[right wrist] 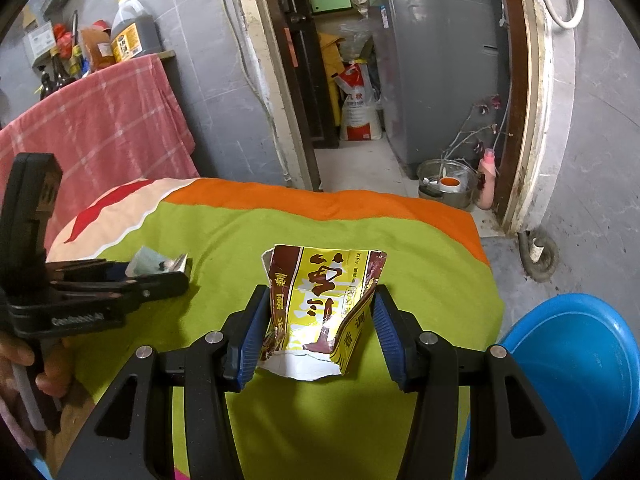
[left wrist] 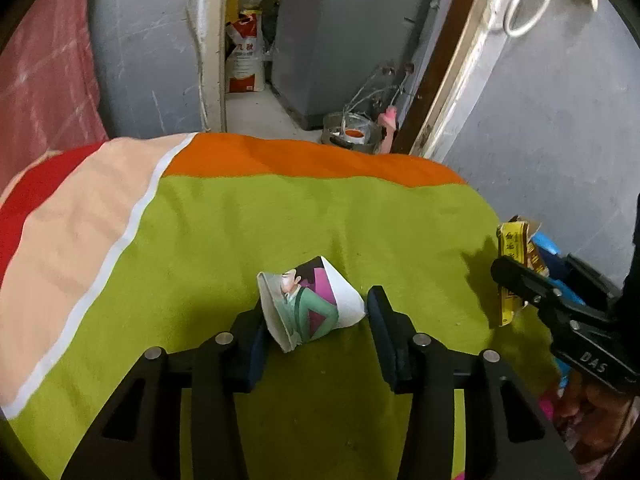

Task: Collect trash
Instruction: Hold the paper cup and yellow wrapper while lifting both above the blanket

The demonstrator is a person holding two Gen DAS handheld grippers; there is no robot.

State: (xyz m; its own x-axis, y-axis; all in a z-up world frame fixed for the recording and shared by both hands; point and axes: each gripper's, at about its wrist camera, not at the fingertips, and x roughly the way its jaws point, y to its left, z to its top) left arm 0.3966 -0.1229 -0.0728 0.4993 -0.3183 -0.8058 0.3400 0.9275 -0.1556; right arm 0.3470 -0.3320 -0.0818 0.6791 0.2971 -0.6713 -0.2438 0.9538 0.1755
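Fingers of the left gripper [left wrist: 318, 334], seen from the left wrist, stand part-way apart around a crumpled paper cup [left wrist: 310, 304] printed with a cartoon figure; the left pad touches the cup's rim, while the right pad sits just beside its pointed end with a small gap, so no firm grip shows. The cup lies on a green, orange and peach blanket [left wrist: 240, 220] covering the worktop. At 3 o'clock the right gripper [left wrist: 516, 280] reaches in beside a yellow wrapper [left wrist: 510, 248]. From the right wrist, the right gripper's [right wrist: 320, 332] blue-padded fingers [right wrist: 248, 344] stand moderately apart and press both sides of the torn yellow-and-brown wrapper [right wrist: 324, 304], which stands upright between them above the green blanket [right wrist: 224, 240]. At 9 o'clock the left gripper [right wrist: 168, 276] lies low over the cup [right wrist: 154, 262], held by a hand [right wrist: 36, 368]. A blue basin [right wrist: 576, 372] sits at 4 o'clock, off the blanket's edge.
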